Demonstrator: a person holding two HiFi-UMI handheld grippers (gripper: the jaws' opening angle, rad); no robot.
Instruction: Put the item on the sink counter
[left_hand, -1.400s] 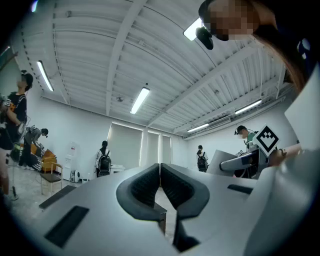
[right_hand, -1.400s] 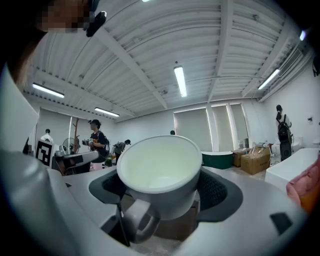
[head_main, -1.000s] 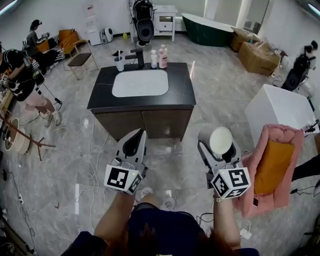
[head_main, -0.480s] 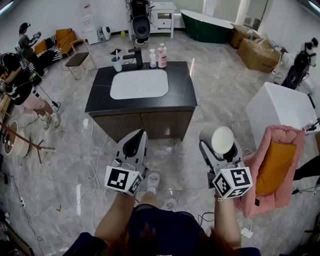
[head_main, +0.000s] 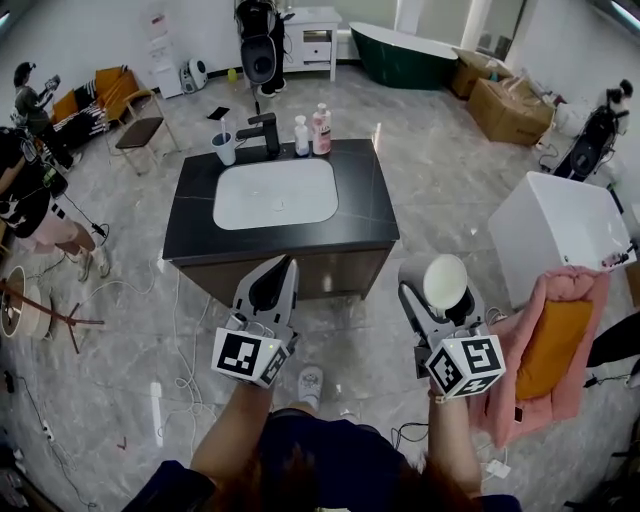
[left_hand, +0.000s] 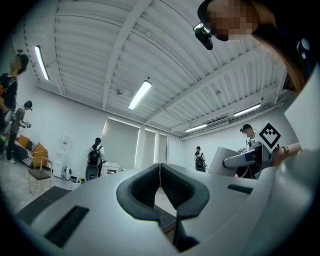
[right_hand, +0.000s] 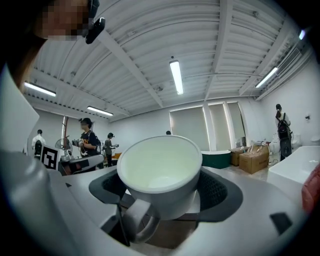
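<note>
Currently, right gripper (right_hand: 160, 189): I see its jaws clamped on the white ceramic mug (right_hand: 157, 167), handle toward the camera.
Mug position: held mouth-up between those jaws, well short of the black stone sink counter (head_main: 375, 200) ahead.
Left gripper (left_hand: 160, 186): jaws pressed together, nothing between them.

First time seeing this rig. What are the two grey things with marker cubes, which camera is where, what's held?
No robot: a person holds two handheld grippers. The wide picture comes from a head camera looking down; the other two from cameras riding on each gripper, looking along its jaws. The left gripper is shut and empty. The right gripper grips a white mug. Ahead stands the black sink counter, with a faucet, a cup, a white bottle and a pink bottle behind the basin.
</note>
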